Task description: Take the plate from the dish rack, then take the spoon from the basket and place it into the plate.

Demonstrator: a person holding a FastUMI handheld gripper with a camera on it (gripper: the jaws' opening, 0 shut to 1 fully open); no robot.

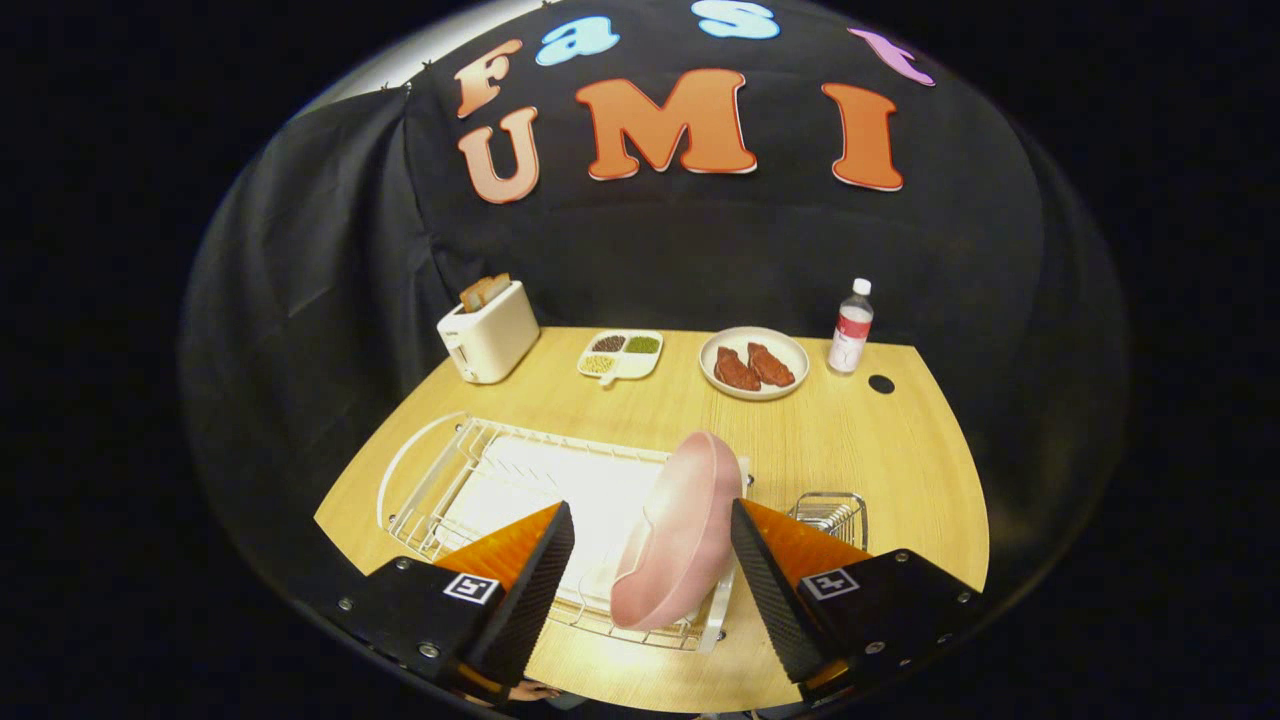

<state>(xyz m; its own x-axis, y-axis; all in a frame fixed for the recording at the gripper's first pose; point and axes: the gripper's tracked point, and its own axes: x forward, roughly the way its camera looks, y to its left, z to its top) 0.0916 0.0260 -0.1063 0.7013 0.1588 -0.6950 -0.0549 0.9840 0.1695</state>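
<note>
A pink plate (682, 530) stands on edge at the right end of a white wire dish rack (480, 480). My gripper (652, 530) is open, its fingers spread wide. The plate sits between the fingers, close to the right fingertip (752, 545) and well apart from the left one. Whether the right finger touches the plate I cannot tell. A small wire basket (832, 515) stands just right of the rack, partly hidden behind the right finger. The basket's contents are too small to make out.
At the back of the wooden table (880, 450) stand a white toaster (488, 335) with toast, a divided dish (620, 355) of beans, a white plate (754, 363) with two pieces of meat, and a bottle (852, 327). A dark hole (881, 383) marks the tabletop.
</note>
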